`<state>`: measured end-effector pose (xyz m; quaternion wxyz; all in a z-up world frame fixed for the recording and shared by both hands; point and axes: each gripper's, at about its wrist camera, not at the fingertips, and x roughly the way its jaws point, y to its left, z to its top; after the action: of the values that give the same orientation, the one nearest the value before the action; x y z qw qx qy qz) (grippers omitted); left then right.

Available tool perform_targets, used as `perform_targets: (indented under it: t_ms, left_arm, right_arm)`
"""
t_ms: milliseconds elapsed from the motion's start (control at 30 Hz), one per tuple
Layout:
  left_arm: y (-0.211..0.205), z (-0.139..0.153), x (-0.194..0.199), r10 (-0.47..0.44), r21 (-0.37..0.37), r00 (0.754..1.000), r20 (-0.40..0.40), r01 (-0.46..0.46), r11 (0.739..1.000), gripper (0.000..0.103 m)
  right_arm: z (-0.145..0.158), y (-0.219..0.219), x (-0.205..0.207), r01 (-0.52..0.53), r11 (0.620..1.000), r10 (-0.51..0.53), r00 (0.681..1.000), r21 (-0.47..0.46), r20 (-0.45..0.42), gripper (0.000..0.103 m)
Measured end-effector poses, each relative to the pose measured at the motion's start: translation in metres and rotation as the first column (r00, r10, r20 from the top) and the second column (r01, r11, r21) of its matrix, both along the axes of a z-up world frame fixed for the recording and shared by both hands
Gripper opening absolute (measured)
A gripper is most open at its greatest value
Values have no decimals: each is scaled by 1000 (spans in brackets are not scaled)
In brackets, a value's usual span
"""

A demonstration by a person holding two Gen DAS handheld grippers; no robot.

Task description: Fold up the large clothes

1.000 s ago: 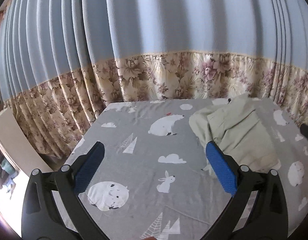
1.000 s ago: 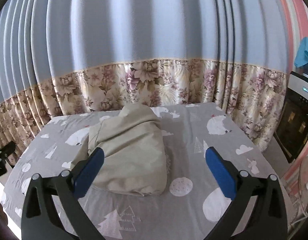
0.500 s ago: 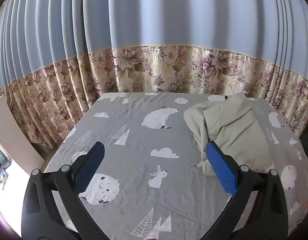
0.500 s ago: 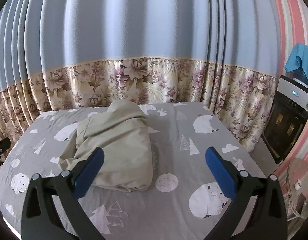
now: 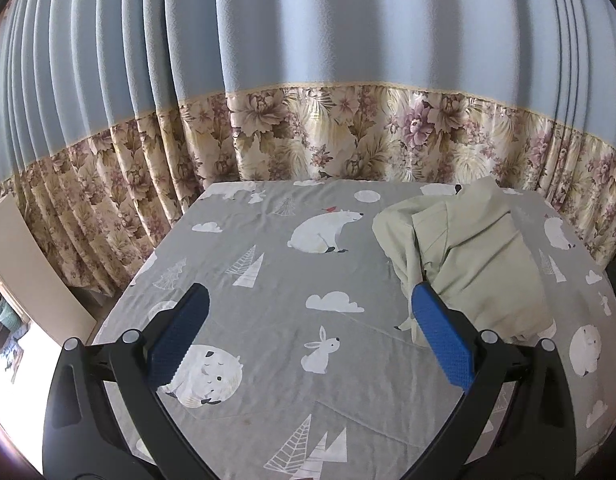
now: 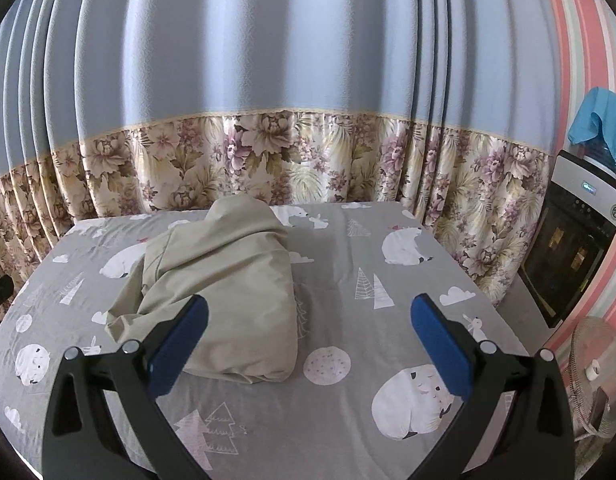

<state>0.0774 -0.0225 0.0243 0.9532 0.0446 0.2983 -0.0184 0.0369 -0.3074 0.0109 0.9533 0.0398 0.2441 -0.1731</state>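
Grey bedding printed with polar bears, rabbits, clouds and trees covers the bed (image 5: pixel 267 300) (image 6: pixel 340 280), on which the task's thing is laid: a pale beige garment (image 5: pixel 476 256) (image 6: pixel 227 280), crumpled into a loose heap rather than spread flat. Seen from the left wrist, the garment is placed toward the right half of the bed, its far end close to the curtain side; seen from the right wrist, it is set left of the bed's middle, with a rounded fold nearest the camera and a raised peak at the far end.

Nothing is held by the left gripper (image 5: pixel 308 320); its blue-padded jaws are spread wide above the sheet, and the right-hand pad is seen overlapping the near-left edge of the garment in the picture, though contact cannot be judged. The right gripper (image 6: pixel 308 320) is likewise spread wide and holds nothing, its left-hand pad being seen in front of the garment's near corner.

Beyond the garment, a pleated blue curtain (image 5: pixel 308 60) (image 6: pixel 267 60) with a floral lower band is hung along the far side of the bed. Further right of the garment, past the bed's edge, a dark-fronted appliance (image 6: pixel 576 248) is stood, with a blue cloth (image 6: pixel 604 120) draped on top, against a pink striped wall (image 6: pixel 588 40). A fan (image 6: pixel 596 372) is seen below it.
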Motion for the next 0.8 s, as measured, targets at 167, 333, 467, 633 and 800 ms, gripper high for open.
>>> perform_targets:
  t_ms: [167, 333, 467, 633, 800]
  left_arm:
    - [-1, 0, 0, 1, 2, 1000, 2, -1, 1000, 100]
    - [-3, 0, 0, 2, 5, 1000, 1, -2, 1000, 100]
    - [-2, 0, 1, -4, 10, 1000, 1, 4, 1000, 100]
    - [1, -1, 4, -1, 8, 1000, -2, 1, 1000, 100]
    - [5, -3, 7, 7, 13, 1000, -3, -7, 1000, 100]
  right_arm:
    - [-1, 0, 0, 3, 1000, -3, 1000, -2, -2, 101]
    - [-1, 0, 0, 3, 1000, -3, 1000, -1, 0, 101]
    - [-1, -1, 1, 3, 1000, -3, 1000, -2, -1, 101]
    - [-2, -1, 1, 2, 1000, -2, 1000, -4, -3, 101]
    - [-4, -3, 2, 1, 1000, -1, 1000, -4, -12, 101]
